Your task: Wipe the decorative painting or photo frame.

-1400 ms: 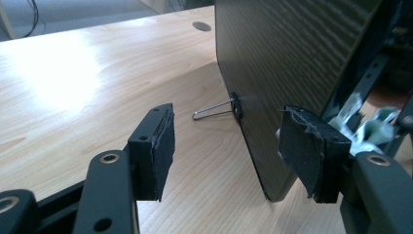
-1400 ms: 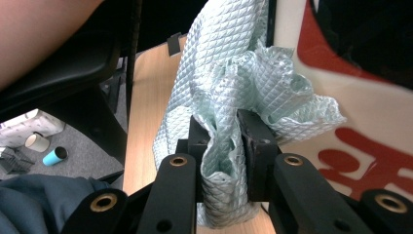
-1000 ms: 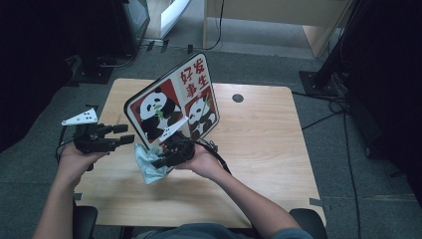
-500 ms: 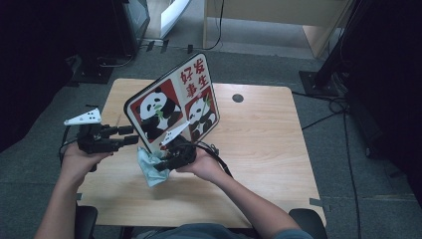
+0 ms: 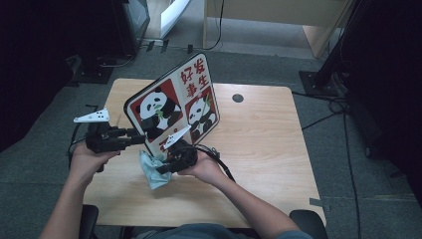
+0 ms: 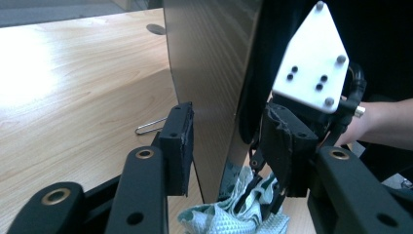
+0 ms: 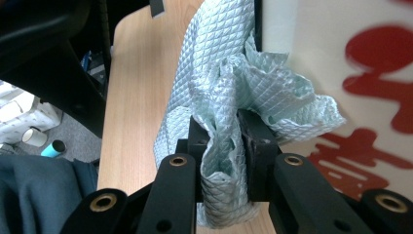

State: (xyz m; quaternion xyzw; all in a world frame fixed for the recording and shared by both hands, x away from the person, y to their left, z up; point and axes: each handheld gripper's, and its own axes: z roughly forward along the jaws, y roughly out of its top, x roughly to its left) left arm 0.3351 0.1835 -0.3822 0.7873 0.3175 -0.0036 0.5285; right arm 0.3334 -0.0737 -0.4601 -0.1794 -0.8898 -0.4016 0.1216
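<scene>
A board point(image 5: 174, 107) printed with pandas and red characters stands tilted on the wooden table point(image 5: 278, 149). My left gripper point(image 5: 137, 135) is open, its jaws straddling the board's left edge. In the left gripper view the board's brown back point(image 6: 209, 63) runs between the jaws of the left gripper point(image 6: 226, 131), with a gap on the right side. My right gripper point(image 5: 161, 167) is shut on a pale green cloth point(image 5: 152, 172) at the board's lower front. In the right gripper view the cloth point(image 7: 229, 87) bunches out of the right gripper point(image 7: 221, 131) against the printed face point(image 7: 341, 58).
A paper clip point(image 6: 148, 126) lies on the table behind the board. A round cable hole point(image 5: 238, 98) sits near the table's far edge. Cables point(image 5: 328, 107) and stands lie on the grey floor to the right. Bare wood stretches across the table's right half.
My left gripper has shifted right, bringing its jaws onto the board's left edge. The right gripper with the cloth has stayed at the board's lower front.
</scene>
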